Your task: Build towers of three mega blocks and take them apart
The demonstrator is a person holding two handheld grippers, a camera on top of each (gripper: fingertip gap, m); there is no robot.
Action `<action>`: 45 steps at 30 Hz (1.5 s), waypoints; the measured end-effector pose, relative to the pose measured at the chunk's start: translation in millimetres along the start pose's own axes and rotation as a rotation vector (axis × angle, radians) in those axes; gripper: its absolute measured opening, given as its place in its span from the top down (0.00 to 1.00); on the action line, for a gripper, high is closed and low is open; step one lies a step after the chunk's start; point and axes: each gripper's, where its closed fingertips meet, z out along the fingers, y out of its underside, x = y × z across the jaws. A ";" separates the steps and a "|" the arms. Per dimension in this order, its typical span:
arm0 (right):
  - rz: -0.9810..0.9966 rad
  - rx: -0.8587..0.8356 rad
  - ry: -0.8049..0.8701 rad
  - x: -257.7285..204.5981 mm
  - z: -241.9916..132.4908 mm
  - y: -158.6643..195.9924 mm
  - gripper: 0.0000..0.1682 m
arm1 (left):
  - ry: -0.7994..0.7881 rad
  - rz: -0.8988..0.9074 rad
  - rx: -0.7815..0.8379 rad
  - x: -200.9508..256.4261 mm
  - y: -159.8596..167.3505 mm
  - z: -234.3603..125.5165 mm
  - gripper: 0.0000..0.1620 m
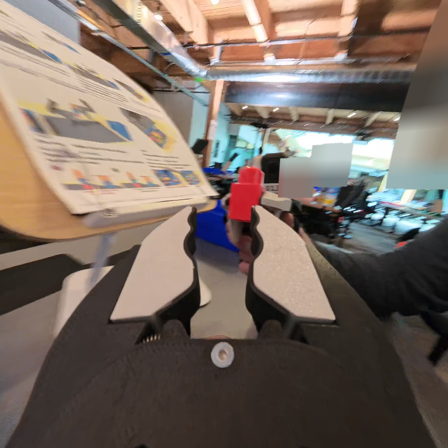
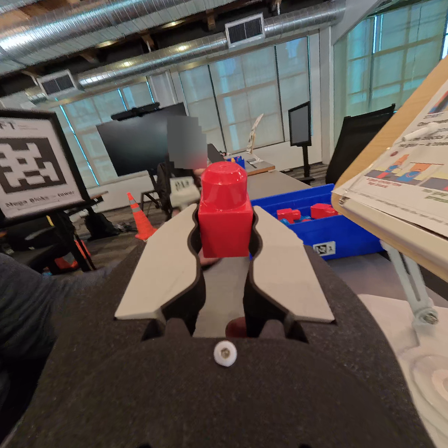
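Observation:
My right gripper (image 2: pixel 225 218) is shut on a red mega block (image 2: pixel 224 228), stud up, held in the air above the grey table. In the left wrist view the same red block (image 1: pixel 243 196) sits just beyond my left gripper (image 1: pixel 222 211), which is open and empty. The right gripper's grey fingers (image 1: pixel 276 202) clamp the block's sides there. A blue bin (image 2: pixel 339 232) to the right holds red blocks (image 2: pixel 322 211) and blue blocks (image 2: pixel 291 221). The bin also shows in the left wrist view (image 1: pixel 211 225), behind the left fingertips.
A tilted wooden board with an instruction sheet (image 1: pixel 97 135) stands on a white stand at the table's edge; it also shows in the right wrist view (image 2: pixel 400 174). A framed marker sign (image 2: pixel 31 164), an orange cone (image 2: pixel 140 218) and a dark sleeve (image 1: pixel 400 278) are nearby. The grippers' ends are close to 5 cm from one another.

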 end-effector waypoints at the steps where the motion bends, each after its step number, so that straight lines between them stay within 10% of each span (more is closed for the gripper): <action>1: -0.030 -0.022 0.017 4.2 -2.0 5.0 0.79 | -0.064 0.061 -0.037 -11.7 -8.2 -12.5 0.74; 6: -0.025 -0.096 0.041 25.4 -5.2 49.0 0.79 | -0.394 0.412 -0.482 -95.4 -26.1 -64.2 0.70; 12: -0.028 -0.161 0.025 30.0 -1.3 85.0 0.79 | -0.599 0.415 -0.845 -203.4 -28.9 -119.5 0.72; 31: -0.025 -0.205 -0.047 22.1 0.3 100.8 0.79 | -0.417 0.451 -1.728 -358.5 65.3 -172.4 0.66; 37: -0.037 -0.224 -0.045 21.1 1.9 103.8 0.79 | -0.484 0.383 -1.620 -357.7 62.4 -161.6 0.74; 45: -0.020 -0.286 0.012 26.3 4.3 108.1 0.79 | -0.422 0.115 -0.841 -248.3 -19.3 -79.9 0.76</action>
